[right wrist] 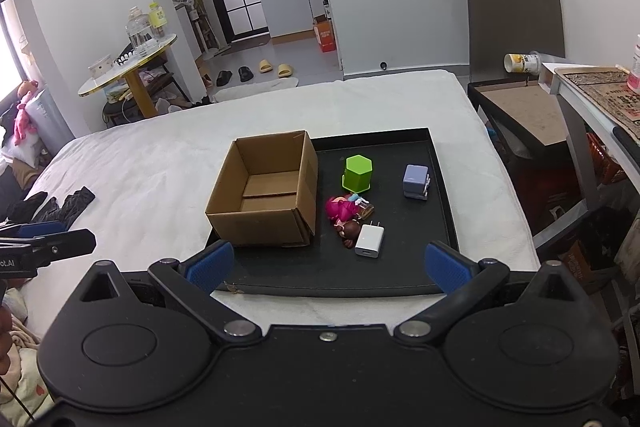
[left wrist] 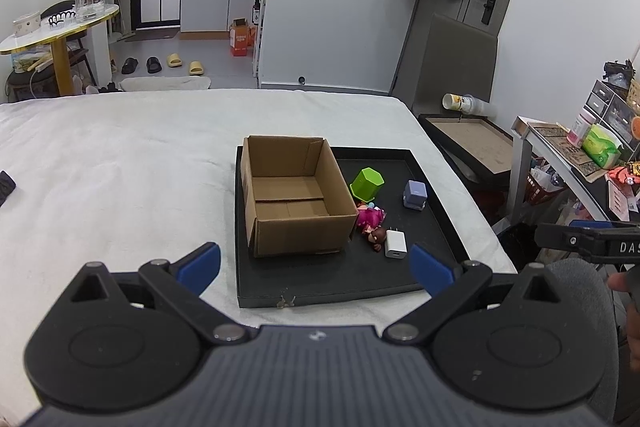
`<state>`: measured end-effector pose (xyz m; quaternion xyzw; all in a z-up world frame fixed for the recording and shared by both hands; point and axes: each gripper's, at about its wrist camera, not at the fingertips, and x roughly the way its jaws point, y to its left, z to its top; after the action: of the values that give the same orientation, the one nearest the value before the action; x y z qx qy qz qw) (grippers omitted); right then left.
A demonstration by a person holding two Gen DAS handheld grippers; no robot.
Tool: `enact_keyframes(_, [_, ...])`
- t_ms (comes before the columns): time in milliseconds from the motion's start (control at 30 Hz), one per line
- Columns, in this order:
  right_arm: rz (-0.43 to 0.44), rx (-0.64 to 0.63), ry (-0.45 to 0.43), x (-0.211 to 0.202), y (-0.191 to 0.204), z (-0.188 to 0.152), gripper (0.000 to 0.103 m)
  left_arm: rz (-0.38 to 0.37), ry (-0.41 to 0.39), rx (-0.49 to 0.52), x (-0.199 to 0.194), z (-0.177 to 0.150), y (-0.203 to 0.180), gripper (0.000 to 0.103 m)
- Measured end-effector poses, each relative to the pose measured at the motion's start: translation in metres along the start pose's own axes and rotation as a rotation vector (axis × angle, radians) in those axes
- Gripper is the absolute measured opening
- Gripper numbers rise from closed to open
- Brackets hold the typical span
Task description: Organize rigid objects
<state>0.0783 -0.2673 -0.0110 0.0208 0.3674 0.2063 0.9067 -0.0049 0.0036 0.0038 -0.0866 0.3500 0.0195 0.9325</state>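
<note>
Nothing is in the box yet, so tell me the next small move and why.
Probably bring the right gripper, open and empty, forward and down over the white charger. It is the loose item nearest that gripper, lying flat on the black tray beside the doll, and the cardboard box stands open and empty.

On the black tray (right wrist: pixel 438 163) sit an empty cardboard box (right wrist: pixel 264 191), green cup (right wrist: pixel 357 174), lilac cube (right wrist: pixel 415 180), doll (right wrist: pixel 347 213) and white charger (right wrist: pixel 370 241), beyond the right gripper (right wrist: pixel 326 263), its blue pads spread wide.

box (right wrist: pixel 262 195) 1 | tray (right wrist: pixel 404 267) 1 | pot (right wrist: pixel 357 174) 1 | cube (right wrist: pixel 415 181) 1 | doll (right wrist: pixel 346 213) 1 | charger (right wrist: pixel 369 241) 1
</note>
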Motion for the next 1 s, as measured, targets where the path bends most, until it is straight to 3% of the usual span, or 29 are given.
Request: enact_keyframes(1000, [-0.013, -0.03, -0.006, -0.0032, 0.004, 0.0032, 0.103, -0.013, 0.005, 0.019, 0.0027, 0.0059, -0.0034, 0.1])
